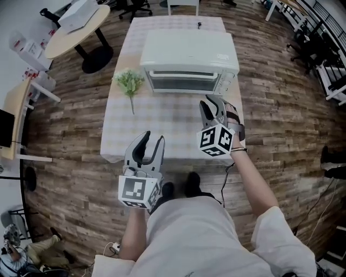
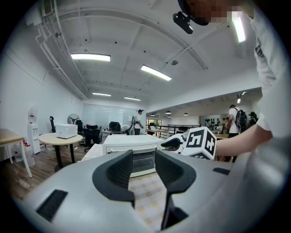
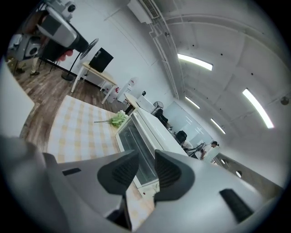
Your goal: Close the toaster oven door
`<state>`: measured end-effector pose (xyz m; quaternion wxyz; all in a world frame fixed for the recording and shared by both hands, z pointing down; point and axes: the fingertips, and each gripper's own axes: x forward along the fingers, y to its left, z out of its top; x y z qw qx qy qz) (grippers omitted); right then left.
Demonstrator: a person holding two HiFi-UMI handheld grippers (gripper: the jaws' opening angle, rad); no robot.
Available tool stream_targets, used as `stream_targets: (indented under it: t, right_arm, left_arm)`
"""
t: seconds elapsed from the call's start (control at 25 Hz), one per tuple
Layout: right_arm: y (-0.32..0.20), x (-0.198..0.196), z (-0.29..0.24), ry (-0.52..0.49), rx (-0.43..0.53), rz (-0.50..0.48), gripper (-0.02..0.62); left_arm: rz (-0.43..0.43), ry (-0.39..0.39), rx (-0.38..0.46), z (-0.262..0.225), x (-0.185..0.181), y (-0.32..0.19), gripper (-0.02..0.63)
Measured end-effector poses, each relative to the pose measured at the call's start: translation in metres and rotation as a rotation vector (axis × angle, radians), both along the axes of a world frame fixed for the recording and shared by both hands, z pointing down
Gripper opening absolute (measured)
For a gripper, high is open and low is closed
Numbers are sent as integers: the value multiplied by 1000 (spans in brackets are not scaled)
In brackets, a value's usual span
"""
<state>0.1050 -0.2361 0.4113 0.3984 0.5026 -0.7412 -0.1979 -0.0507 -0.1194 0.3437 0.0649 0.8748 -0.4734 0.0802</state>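
Green sprig (image 1: 128, 82), perhaps artificial, beside oven (image 1: 189, 51)

Left gripper (image 1: 152, 142), lower centre of frame: jaws apart, nothing between them. Right gripper (image 1: 212, 107), right of centre: jaws apart, empty.

White toaster oven (image 1: 189, 51) (glass door (image 1: 183, 82) shut) stands on table (image 1: 162, 127).

Open office, wood-plank floor (image 1: 70, 178), white walls (image 2: 27, 91).
A bench (image 1: 162, 130) under a checked cloth stands mid-floor, with a round table (image 1: 73, 33) off to its left, office chairs (image 1: 135, 7) behind, a desk (image 1: 13, 108) with a dark monitor (image 1: 5, 127), and strip lights (image 2: 90, 57) overhead.
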Motion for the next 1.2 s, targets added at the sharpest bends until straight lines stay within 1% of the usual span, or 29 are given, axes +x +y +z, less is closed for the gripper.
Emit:
stream_targets:
  t: [0.4,0.6,0.84,1.2]
  right_arm:
    - [68,-30,-29,-246,-49,106,86]
    - [101,-35,-41,-313,-47,167,80]
    - [135,-44,-47,-384,-54,218,80]
    - [177,-71,-57,-544,-46,234,75]
  left_arm:
    - [122,38,8,-5,-24,14,129]
    - [195,52,1,-4,-24,20,129]
    - [262,58,4,-6,-25,29,129]
    - [318,53,-7,1,-32,49,129]
